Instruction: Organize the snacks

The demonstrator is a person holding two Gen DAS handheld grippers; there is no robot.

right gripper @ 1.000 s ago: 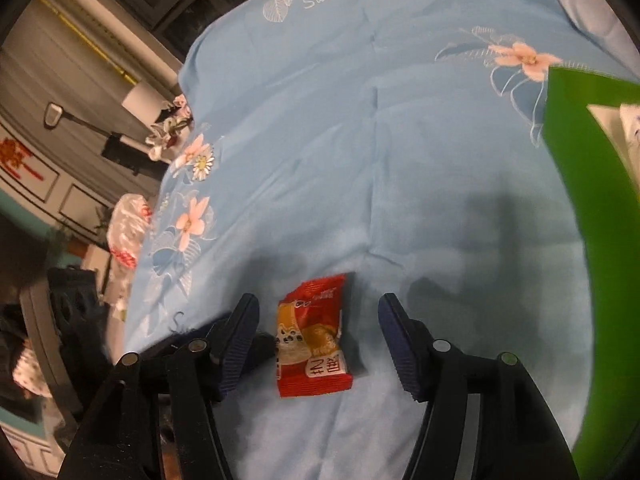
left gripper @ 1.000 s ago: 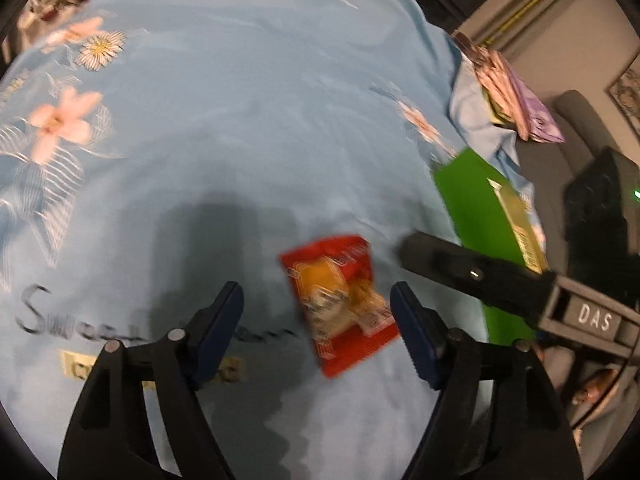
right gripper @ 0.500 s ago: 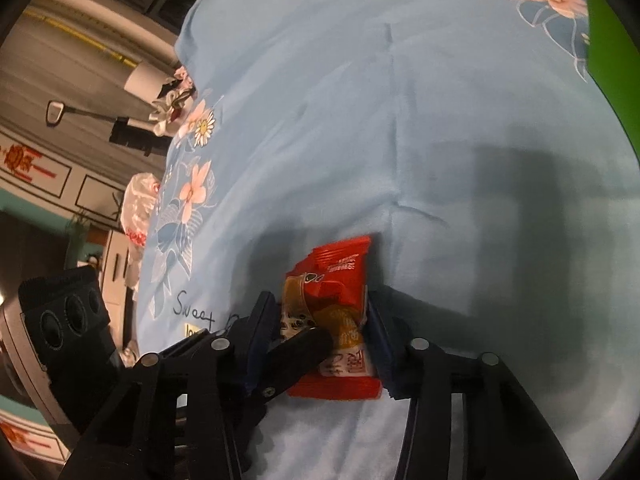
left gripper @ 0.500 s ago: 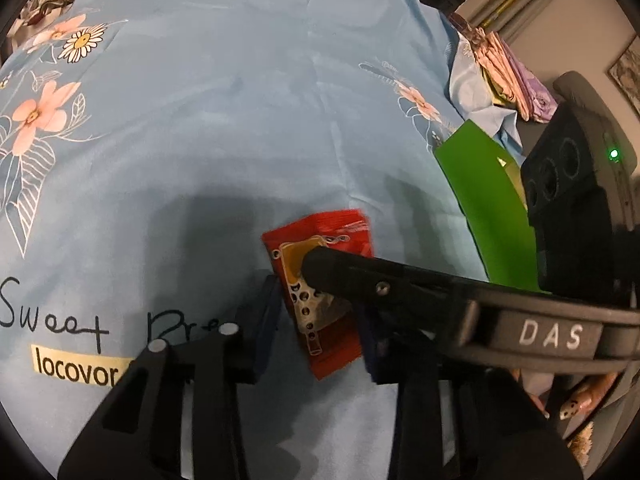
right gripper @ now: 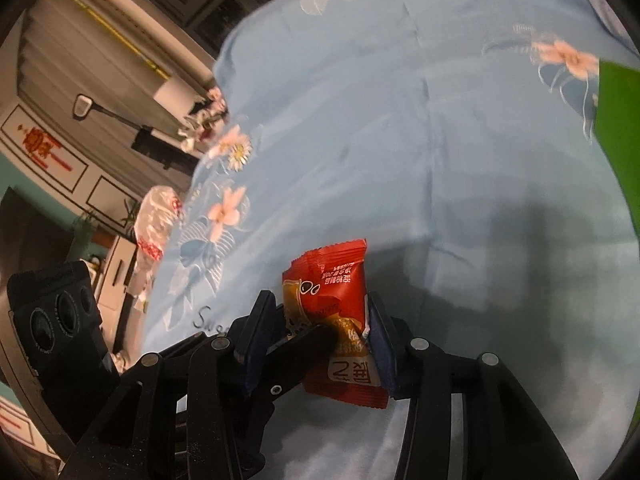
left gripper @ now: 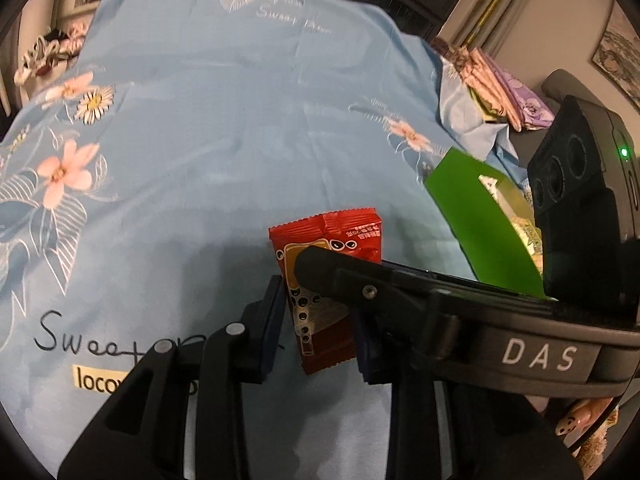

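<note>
Left wrist view: left gripper [left gripper: 318, 320] jaws closing on the red snack packet [left gripper: 326, 280], long axis toward 12 o'clock; right gripper [right gripper: 326, 338] pinches it too.

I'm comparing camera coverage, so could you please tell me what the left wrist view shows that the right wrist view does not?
Only the left wrist view shows the packets lying on the green tray, the folded floral cloths beyond it, and the "DAS" label on the right gripper.

Only the right wrist view shows the clear plastic bag off the bed's edge, the framed wall panels, and the left gripper reaching in.

Both show the red snack packet pinched from its sides by both grippers on the blue floral sheet.
</note>
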